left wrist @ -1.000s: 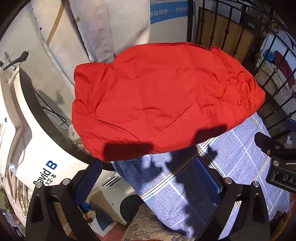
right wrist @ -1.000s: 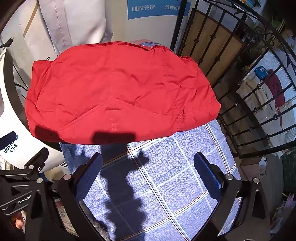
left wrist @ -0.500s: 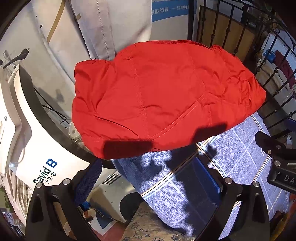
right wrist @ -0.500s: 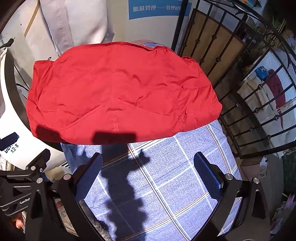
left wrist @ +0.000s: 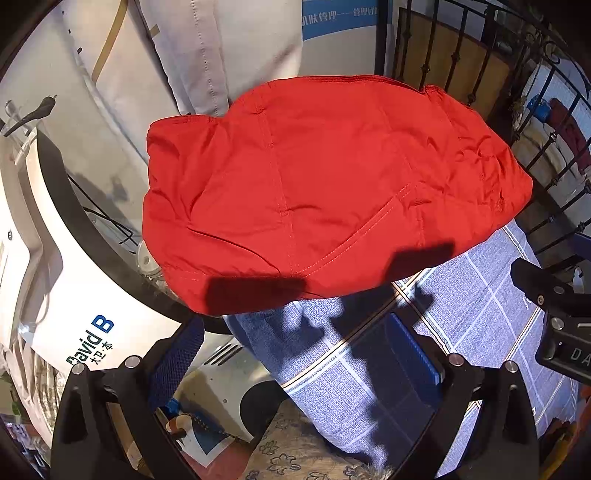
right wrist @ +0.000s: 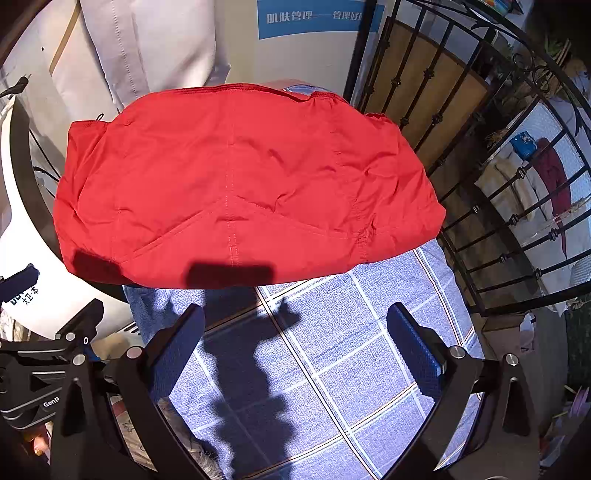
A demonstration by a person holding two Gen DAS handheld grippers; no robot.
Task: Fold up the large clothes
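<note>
The red garment (left wrist: 317, 192) lay folded on the counter's (right wrist: 332, 350) far end, long axis left to right. Both the left tool (left wrist: 295, 362) and right tool (right wrist: 295, 347) hung apart, empty, short of its near edge, about equally close.

Matt red cloth garment (left wrist: 325, 184) – faintly creased, woven checked blue cloth (right wrist: 332, 350), black metal railing (right wrist: 517, 221)

Red garment (left wrist: 325, 192) covers far part of blue checked cloth (right wrist: 332, 350); I can't see what lies beneath. White machine (left wrist: 48, 280) cut off at my left edge. Lettering on blue sign (right wrist: 314, 18) too small to read.
</note>
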